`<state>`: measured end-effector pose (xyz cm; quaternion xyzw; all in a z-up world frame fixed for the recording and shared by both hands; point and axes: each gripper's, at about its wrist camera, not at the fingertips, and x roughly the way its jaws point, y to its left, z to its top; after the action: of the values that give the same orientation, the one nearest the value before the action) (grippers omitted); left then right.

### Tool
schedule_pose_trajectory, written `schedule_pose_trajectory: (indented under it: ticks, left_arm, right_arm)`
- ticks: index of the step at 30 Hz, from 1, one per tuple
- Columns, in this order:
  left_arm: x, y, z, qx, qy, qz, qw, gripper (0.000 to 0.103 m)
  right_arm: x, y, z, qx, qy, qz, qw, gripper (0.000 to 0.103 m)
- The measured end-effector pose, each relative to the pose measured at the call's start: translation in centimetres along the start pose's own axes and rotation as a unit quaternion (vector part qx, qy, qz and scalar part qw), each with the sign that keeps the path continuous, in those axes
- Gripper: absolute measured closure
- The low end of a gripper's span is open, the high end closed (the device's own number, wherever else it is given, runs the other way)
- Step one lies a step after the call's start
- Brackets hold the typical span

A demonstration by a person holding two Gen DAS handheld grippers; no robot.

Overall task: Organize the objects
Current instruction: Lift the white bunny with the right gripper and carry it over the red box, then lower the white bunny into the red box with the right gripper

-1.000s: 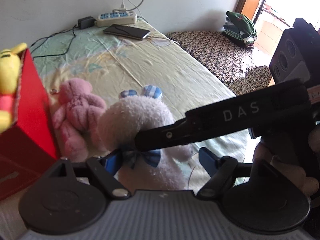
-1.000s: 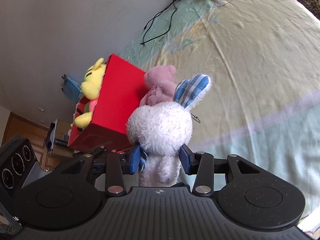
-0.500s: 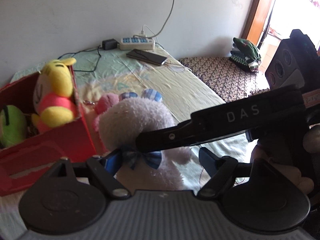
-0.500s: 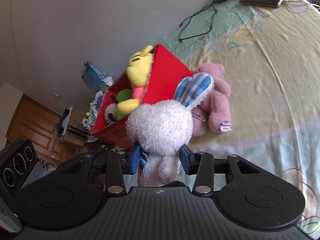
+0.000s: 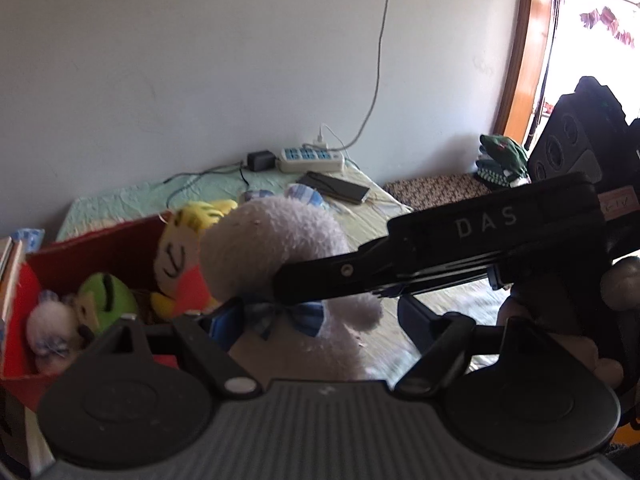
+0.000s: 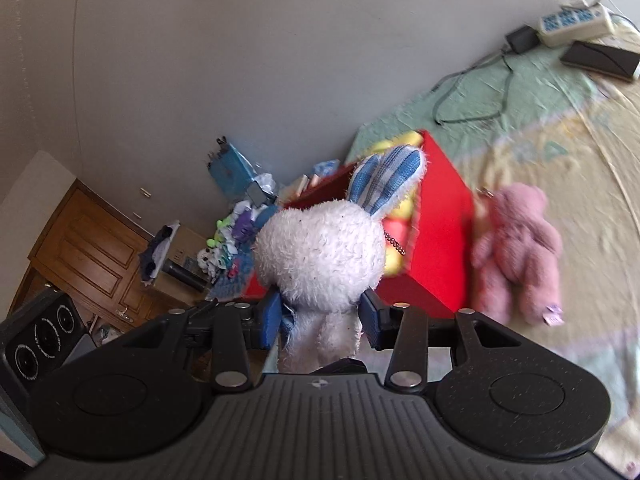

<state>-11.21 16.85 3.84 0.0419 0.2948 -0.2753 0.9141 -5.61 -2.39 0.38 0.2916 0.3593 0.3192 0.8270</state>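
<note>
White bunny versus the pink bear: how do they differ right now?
The white bunny is clamped between the right gripper fingers and held up in the air by the red box; the pink bear lies loose on the bedsheet beside that box. The white bunny is white with blue striped ears and a blue bow; the pink bear is pink all over. Both are fluffy plush toys, and neither is in the box yet.
</note>
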Motion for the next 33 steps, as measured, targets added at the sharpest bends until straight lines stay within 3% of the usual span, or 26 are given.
schedule_pose_trajectory:
  ticks: [7,17,33]
  left_arm:
    - [-0.6,3.6,0.8,-0.003,-0.023,0.018,0.9996,0.023]
    - [1.0,8.4,0.7,-0.037,-0.017,0.010,0.9991,0.023]
    - [5.4,13.5,-0.8,-0.072,0.038,0.022,0.9965,0.026]
  right_arm:
    - [3.3,2.8,1.7,-0.051,-0.008,-0.013,0.999,0.058]
    - [7.7,4.0,2.7,-0.081,-0.009,-0.050,0.995,0.059]
    - [14.5,2.6,3.1,-0.088,0.013,-0.125,0.988,0.060]
